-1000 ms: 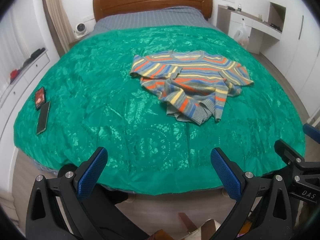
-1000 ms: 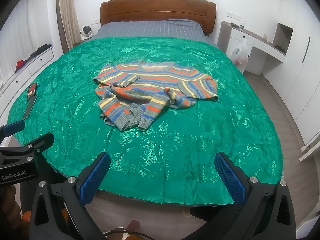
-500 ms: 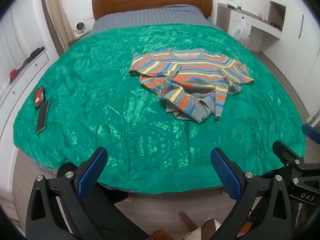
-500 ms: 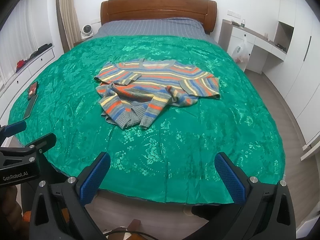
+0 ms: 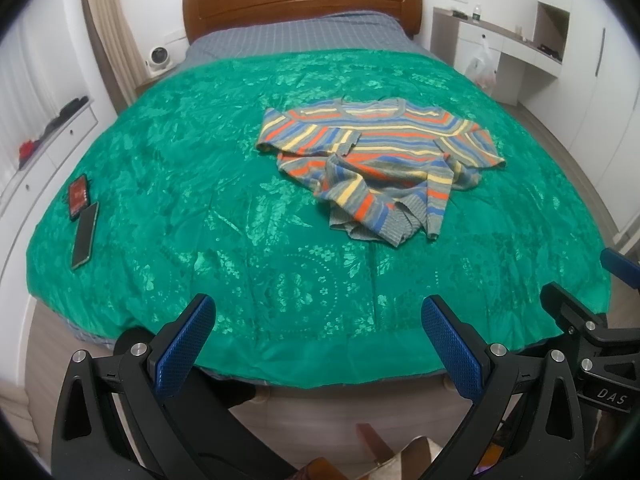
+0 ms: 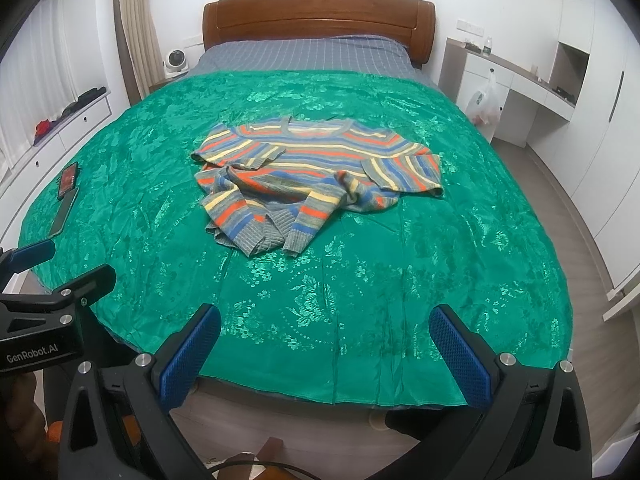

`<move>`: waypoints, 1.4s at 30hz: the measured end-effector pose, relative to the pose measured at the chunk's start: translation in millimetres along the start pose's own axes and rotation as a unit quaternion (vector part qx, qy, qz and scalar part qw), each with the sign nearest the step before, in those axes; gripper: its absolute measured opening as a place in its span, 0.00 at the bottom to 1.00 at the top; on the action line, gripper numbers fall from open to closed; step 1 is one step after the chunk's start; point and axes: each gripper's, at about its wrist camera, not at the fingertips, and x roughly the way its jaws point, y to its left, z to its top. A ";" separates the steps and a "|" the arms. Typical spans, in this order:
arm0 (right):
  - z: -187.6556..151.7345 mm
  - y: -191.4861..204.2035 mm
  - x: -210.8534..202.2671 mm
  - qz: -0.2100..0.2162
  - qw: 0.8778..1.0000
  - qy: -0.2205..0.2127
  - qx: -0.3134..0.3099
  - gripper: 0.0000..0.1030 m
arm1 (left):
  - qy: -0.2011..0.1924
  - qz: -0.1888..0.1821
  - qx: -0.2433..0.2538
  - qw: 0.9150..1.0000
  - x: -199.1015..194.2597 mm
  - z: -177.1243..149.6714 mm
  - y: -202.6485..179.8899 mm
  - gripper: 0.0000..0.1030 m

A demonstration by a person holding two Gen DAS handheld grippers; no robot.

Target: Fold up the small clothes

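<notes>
A small striped sweater (image 5: 380, 156) (image 6: 316, 176), grey with orange, blue and yellow bands, lies crumpled in the middle of the green bedspread (image 5: 224, 200) (image 6: 460, 240). Its neck faces the headboard and its hem and sleeves are bunched toward me. My left gripper (image 5: 316, 332) hangs open over the foot edge of the bed, well short of the sweater, with nothing between its blue pads. My right gripper (image 6: 326, 340) is likewise open and empty at the foot edge. Each gripper shows at the side of the other's view.
Two phones (image 5: 82, 220) (image 6: 66, 196) lie near the bed's left edge. A wooden headboard (image 6: 320, 12) stands at the far end. White drawers (image 5: 44, 140) run along the left, a white desk with a plastic bag (image 6: 486, 98) on the right. Wood floor (image 6: 580, 216) borders the bed.
Both grippers have drifted slightly forward toward the bed, so the sweater sits a little lower and larger in both views. Both stay open; the sweater has not moved.
</notes>
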 end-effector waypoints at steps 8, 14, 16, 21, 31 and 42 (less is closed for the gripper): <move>-0.1 1.1 0.1 0.000 1.000 0.002 -0.002 1.00 | 0.002 -0.001 -0.001 1.000 -0.2 -1.2 -1.2 1.00; -0.5 1.9 -0.3 0.002 1.000 0.003 -0.003 1.00 | 0.005 -0.002 -0.002 1.000 0.8 -1.7 -1.2 1.00; -0.4 2.0 -0.2 0.003 1.000 0.002 -0.003 1.00 | 0.007 -0.005 -0.002 1.000 2.5 -1.9 1.4 1.00; 3.6 -9.9 10.0 0.034 0.999 -0.009 -0.002 1.00 | 0.012 -0.005 -0.026 1.000 10.3 -0.5 21.1 1.00; 37.5 -26.4 138.2 0.109 0.993 0.032 0.024 0.98 | 0.051 0.004 -0.064 0.997 56.8 -7.1 51.8 0.99; 37.3 -70.9 187.4 0.204 0.967 0.077 0.133 0.08 | 0.059 0.006 -0.070 0.996 64.2 -14.0 75.2 0.99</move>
